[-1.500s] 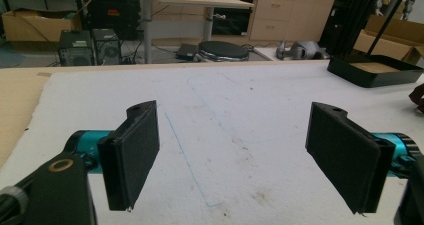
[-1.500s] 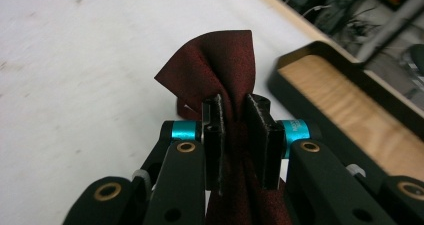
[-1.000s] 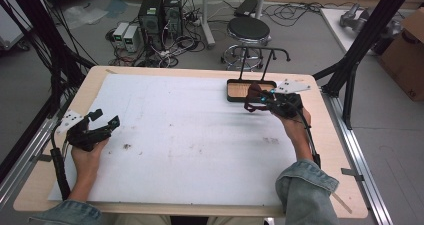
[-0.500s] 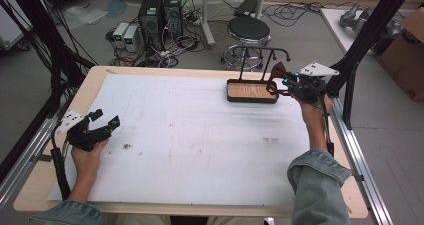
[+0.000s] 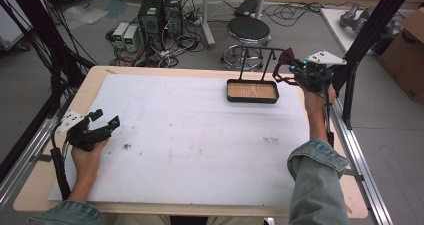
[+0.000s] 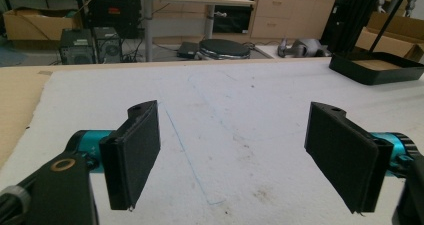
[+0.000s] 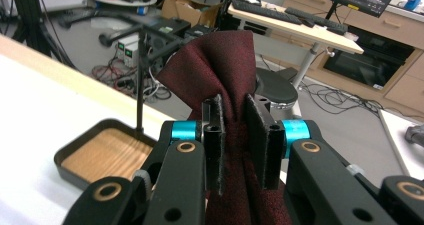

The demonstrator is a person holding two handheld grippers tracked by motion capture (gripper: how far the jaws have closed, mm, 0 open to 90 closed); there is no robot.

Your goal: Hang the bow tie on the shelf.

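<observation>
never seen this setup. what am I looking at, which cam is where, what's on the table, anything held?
No robot arm here: a person at a table holds a two-jaw gripper in each hand. The high view comes from a fixed camera above the person's side, looking forward and down. The other two cameras ride on the grippers and look along their black jaws.

On the table lies a white sheet. Near its far edge stands a black tray with a wooden floor, and a thin black rack rises from it.

The right gripper, raised by the rack, is shut on a dark red cloth. The left gripper rests low at the table's left, jaws wide apart with nothing between them.
</observation>
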